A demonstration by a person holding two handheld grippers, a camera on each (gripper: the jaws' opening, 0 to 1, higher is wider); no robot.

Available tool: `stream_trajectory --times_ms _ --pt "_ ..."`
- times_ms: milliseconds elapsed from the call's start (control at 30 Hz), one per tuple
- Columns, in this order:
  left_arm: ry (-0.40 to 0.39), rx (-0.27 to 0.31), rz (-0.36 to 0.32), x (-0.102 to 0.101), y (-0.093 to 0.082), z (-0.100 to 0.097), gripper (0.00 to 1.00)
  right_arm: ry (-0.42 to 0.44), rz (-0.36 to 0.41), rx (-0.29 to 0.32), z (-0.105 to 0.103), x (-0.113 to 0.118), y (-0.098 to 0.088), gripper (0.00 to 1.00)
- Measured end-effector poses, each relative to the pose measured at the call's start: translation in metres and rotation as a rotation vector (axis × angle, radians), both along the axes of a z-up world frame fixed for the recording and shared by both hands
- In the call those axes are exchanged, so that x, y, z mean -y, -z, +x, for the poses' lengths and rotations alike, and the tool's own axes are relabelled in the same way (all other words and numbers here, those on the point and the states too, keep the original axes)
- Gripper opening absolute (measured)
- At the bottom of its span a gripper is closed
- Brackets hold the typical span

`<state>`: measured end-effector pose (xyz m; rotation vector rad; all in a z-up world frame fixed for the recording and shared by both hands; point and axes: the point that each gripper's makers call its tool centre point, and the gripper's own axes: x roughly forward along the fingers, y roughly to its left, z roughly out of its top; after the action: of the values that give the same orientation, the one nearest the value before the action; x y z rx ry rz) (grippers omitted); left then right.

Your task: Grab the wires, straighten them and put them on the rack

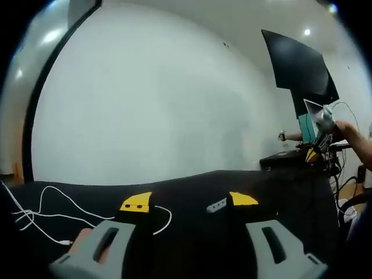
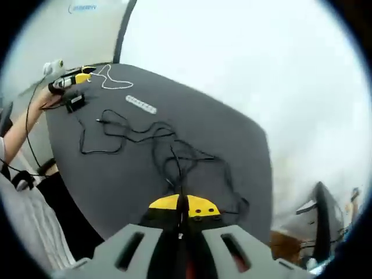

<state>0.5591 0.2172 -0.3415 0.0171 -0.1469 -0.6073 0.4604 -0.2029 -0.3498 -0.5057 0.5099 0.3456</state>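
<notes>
My left gripper (image 1: 189, 200) stands open just above the black table (image 1: 192, 244), nothing between its yellow-tipped jaws. A thin white wire (image 1: 49, 212) loops on the table to its left. My right gripper (image 2: 183, 204) is shut on a black wire (image 2: 176, 168) that runs up from its tips into a loose black tangle (image 2: 174, 148) spread over the table (image 2: 226, 145). The left gripper (image 2: 75, 77) also appears far off at the table's end beside the white wire (image 2: 113, 81). The right gripper (image 1: 314, 151) hangs at the far right, held in a hand (image 1: 349, 129).
A white power strip (image 2: 141, 104) lies between the two wire groups, also seen as the strip (image 1: 216, 204) ahead of my left jaws. A small black adapter (image 2: 74, 103) sits near the left gripper. A dark screen (image 1: 299, 67) hangs on the pale wall. A person's sleeve (image 2: 26, 221) is close.
</notes>
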Motion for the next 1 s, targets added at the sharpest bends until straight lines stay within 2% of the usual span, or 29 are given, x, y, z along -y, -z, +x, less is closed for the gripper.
stream_trajectory --times_ms 33,67,100,133,167,233,267,333,400,433,467,500,567,600,633,667,733,767,800,833,900,967,1000 --pt "0.000 -0.002 0.000 0.000 0.000 0.000 0.45 -0.007 -0.026 0.022 0.000 0.001 -0.005 0.01" --pt "0.000 -0.003 -0.001 0.000 0.000 0.000 0.45 -0.021 -0.113 0.084 0.000 0.003 -0.017 0.01" --pt "-0.001 -0.001 -0.001 0.000 0.000 0.000 0.45 -0.021 -0.257 0.159 0.000 0.009 -0.030 0.01" --pt "-0.006 -0.003 0.002 -0.001 0.001 0.001 0.45 -0.041 -0.398 0.194 -0.002 0.013 -0.039 0.01" --pt "-0.016 -0.008 0.010 -0.002 0.002 0.002 0.44 -0.034 -0.440 0.187 -0.010 0.014 -0.043 0.01" --pt "-0.020 -0.005 0.012 -0.003 0.001 0.002 0.42 -0.050 -0.344 0.289 -0.014 0.003 -0.066 0.01" --pt "-0.019 0.001 0.000 -0.003 -0.001 0.001 0.42 -0.071 -0.335 0.320 -0.019 -0.002 -0.075 0.01" --pt "-0.020 0.003 -0.005 -0.004 -0.002 0.001 0.42 -0.104 -0.382 0.362 -0.025 -0.007 -0.092 0.01" --pt "-0.017 0.007 -0.009 -0.004 -0.003 0.001 0.42 -0.124 -0.474 0.457 -0.030 -0.011 -0.116 0.01" --pt "-0.014 0.009 -0.006 -0.003 -0.003 0.000 0.43 -0.163 -0.542 0.479 -0.033 -0.015 -0.124 0.01" --pt "-0.010 0.012 0.004 -0.001 -0.003 0.000 0.43 -0.220 -0.602 0.484 -0.038 -0.022 -0.128 0.01" --pt "-0.008 0.014 0.011 0.000 -0.003 -0.001 0.43 -0.250 -0.629 0.470 -0.041 -0.024 -0.130 0.01" --pt "0.003 0.029 0.013 0.003 -0.006 -0.004 0.43 -0.355 -0.783 0.468 -0.052 -0.024 -0.137 0.01" --pt "0.004 0.041 0.010 0.003 -0.009 -0.005 0.43 -0.365 -0.764 0.426 -0.058 -0.021 -0.136 0.01" --pt "0.003 0.049 0.009 0.004 -0.010 -0.006 0.42 -0.372 -0.738 0.420 -0.062 -0.021 -0.138 0.01" --pt "0.002 0.050 0.011 0.005 -0.010 -0.007 0.42 -0.415 -0.738 0.423 -0.068 -0.028 -0.140 0.01" --pt "-0.008 0.044 0.026 0.005 -0.008 -0.006 0.42 -0.556 -0.816 0.422 -0.079 -0.047 -0.141 0.01" --pt "-0.009 0.046 0.030 0.005 -0.008 -0.006 0.42 -0.590 -0.847 0.389 -0.084 -0.056 -0.134 0.01" --pt "-0.007 0.048 0.030 0.005 -0.008 -0.005 0.42 -0.675 -0.937 0.373 -0.086 -0.069 -0.128 0.01" --pt "-0.006 0.051 0.027 0.006 -0.009 -0.005 0.42 -0.759 -0.984 0.370 -0.089 -0.082 -0.123 0.01" --pt "-0.004 0.053 0.029 0.006 -0.009 -0.005 0.42 -0.877 -0.964 0.344 -0.093 -0.104 -0.115 0.01" --pt "-0.005 0.051 0.034 0.006 -0.008 -0.004 0.42 -0.924 -0.972 0.325 -0.085 -0.118 -0.114 0.01" --pt "-0.006 0.051 0.036 0.005 -0.008 -0.003 0.42 -0.975 -0.989 0.303 -0.080 -0.126 -0.108 0.01"
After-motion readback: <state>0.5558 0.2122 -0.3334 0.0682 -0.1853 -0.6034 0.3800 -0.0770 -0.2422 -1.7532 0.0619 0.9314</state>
